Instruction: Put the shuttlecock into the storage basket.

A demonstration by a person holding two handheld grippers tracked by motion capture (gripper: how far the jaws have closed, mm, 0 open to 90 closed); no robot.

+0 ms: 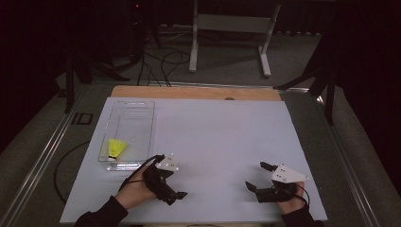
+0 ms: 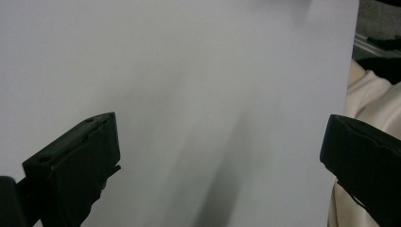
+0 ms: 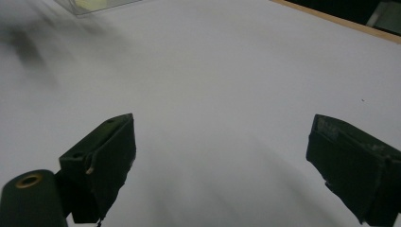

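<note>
A broad white sheet (image 1: 213, 142) covers most of the wooden table (image 1: 194, 92). Near its left edge lies a long clear plastic rectangular tray (image 1: 142, 106), its long axis running from the person's side toward the far side. Inside the tray, at the near end, a yellow feathered shuttlecock (image 1: 115, 147) lies on its side, its skirt flaring up and away and its dark cork tip pointing toward the near wall.

The black left gripper (image 1: 172, 191) sits just near of the tray's near right corner, its jaws spread wide with nothing between them. The black right gripper (image 1: 259, 175) rests well apart to the right, near the sheet's near edge, jaws likewise spread and empty.

The right gripper view catches the tray's corner and a yellow blur at top left; the left gripper view shows bare sheet and a pale cream sleeve (image 2: 366, 101) at its right edge.
</note>
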